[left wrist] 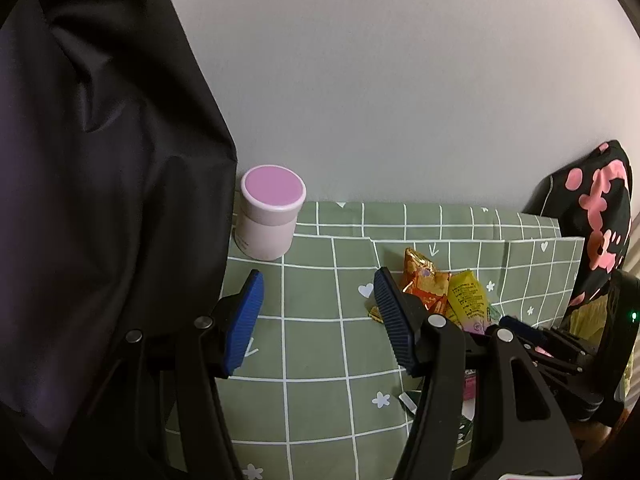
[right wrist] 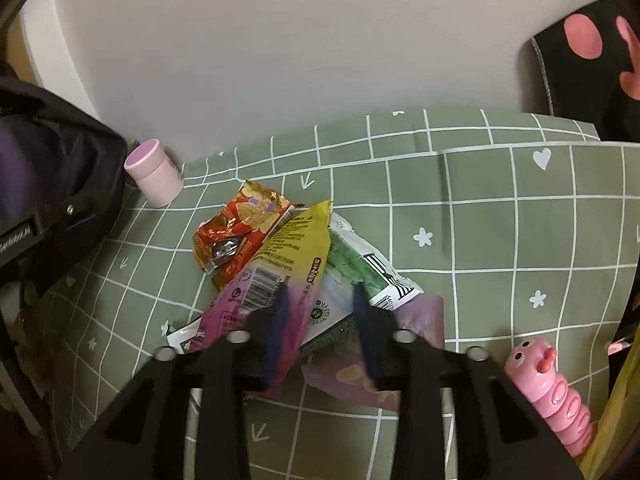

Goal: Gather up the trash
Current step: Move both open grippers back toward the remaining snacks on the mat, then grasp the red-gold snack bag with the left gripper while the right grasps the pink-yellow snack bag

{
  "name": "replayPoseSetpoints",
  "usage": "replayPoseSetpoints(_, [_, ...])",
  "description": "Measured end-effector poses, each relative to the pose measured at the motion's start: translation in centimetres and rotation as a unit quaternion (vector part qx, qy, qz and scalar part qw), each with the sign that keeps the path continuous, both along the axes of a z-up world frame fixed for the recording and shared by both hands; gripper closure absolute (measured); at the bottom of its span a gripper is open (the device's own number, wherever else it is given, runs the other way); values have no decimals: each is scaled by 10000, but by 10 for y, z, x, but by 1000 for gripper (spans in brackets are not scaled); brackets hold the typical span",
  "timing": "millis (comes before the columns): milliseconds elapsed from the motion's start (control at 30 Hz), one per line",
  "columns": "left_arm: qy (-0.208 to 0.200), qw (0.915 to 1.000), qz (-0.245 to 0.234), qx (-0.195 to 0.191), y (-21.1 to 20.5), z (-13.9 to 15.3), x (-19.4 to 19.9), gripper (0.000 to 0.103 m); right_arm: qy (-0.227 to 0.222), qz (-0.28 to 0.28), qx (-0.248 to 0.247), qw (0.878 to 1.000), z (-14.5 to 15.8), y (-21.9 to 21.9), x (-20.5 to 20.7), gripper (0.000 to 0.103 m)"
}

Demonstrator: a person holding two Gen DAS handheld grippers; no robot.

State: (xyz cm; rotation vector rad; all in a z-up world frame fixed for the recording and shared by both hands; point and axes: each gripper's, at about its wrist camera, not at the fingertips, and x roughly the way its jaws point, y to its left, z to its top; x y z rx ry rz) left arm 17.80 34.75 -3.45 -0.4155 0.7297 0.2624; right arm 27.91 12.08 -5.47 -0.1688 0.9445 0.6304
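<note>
Our black bag [left wrist: 100,184] fills the left of the left wrist view and hides what lies behind it. Our left tongs [left wrist: 318,300] hang open over the green checked cloth [left wrist: 312,360], with the pink jar [left wrist: 270,212] beyond. Our right tongs [right wrist: 320,308] stand open over the heap of wrappers [right wrist: 280,248], their blurred fingers straddling the yellow-pink packet [right wrist: 296,248]; we cannot tell whether they touch it.

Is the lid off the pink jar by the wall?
No, the pink jar stands upright on the green checked cloth with its purple-topped lid seated on it.
</note>
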Motion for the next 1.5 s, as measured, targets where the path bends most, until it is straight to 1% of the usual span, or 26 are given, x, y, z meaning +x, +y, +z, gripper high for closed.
replayPoseSetpoints(100, [-35,10000,69,-55,5,1,1,49,-8,97,-76,9999,3,-2,-1,92])
replayPoseSetpoints(200, [-40,9999,107,-112,8,1,1,49,16,104,-54,9999,5,-8,1,98])
replayPoseSetpoints(433, [-60,9998,32,-178,7,0,5,49,-132,-30,216,9997,26,-30,5,99])
replayPoseSetpoints(533, [-49,9996,-161,-248,2,-2,10,49,-219,-124,261,9993,34,-39,0,99])
replayPoseSetpoints(633, [15,9981,-495,-359,-9,-5,22,49,-243,-281,269,9989,37,-54,-4,99])
replayPoseSetpoints(700, [112,9958,-811,-419,-20,-10,33,49,-240,-424,268,9985,37,-66,-8,99])
replayPoseSetpoints(767, [242,9931,-1108,-301,-35,-15,45,48,-192,-588,344,9975,39,-81,-10,99])
replayPoseSetpoints(833, [423,9894,-1384,-71,-52,-22,61,48,-124,-685,521,9962,43,-95,-12,99])
replayPoseSetpoints(933, [695,9855,-1541,152,-66,-33,82,48,-204,-844,565,9946,46,-110,-14,97])
replayPoseSetpoints(967, [732,9848,-1566,156,-67,-35,85,48,-244,-938,545,9938,46,-115,-15,90])
replayPoseSetpoints(1000, [824,9838,-1584,148,-69,-39,91,48,-258,-1004,547,9931,47,-120,-16,72])
replayPoseSetpoints(1033, [913,9830,-1587,107,-69,-42,96,49,-243,-1037,598,9925,48,-125,-17,59])
replayPoseSetpoints(1067, [947,9823,-1614,20,-69,-44,99,56,-213,-1045,682,9920,48,-129,-17,44])
replayPoseSetpoints(1100, [942,9819,-1640,-68,-69,-44,100,62,-202,-1050,728,9916,49,-132,-18,44])
replayPoseSetpoints(1133, [935,9815,-1663,-152,-68,-44,100,79,-192,-1065,732,9914,49,-134,-18,44])
replayPoseSetpoints(1167, [938,9815,-1658,-205,-66,-44,99,87,-131,-1067,721,9916,49,-134,-16,44])
replayPoseSetpoints(1233, [852,9842,-1518,-313,-59,-40,92,91,18,-966,650,9932,48,-129,-12,44])
replayPoseSetpoints(1300, [748,9874,-1353,-322,-52,-33,82,91,29,-895,547,9945,48,-119,-10,45])
replayPoseSetpoints(1433, [575,9934,-967,-222,-37,-15,55,91,-91,-622,370,9973,47,-89,-8,46])
replayPoseSetpoints(1500, [518,9953,-806,-141,-32,-9,42,91,-120,-473,357,9982,45,-74,-9,46])
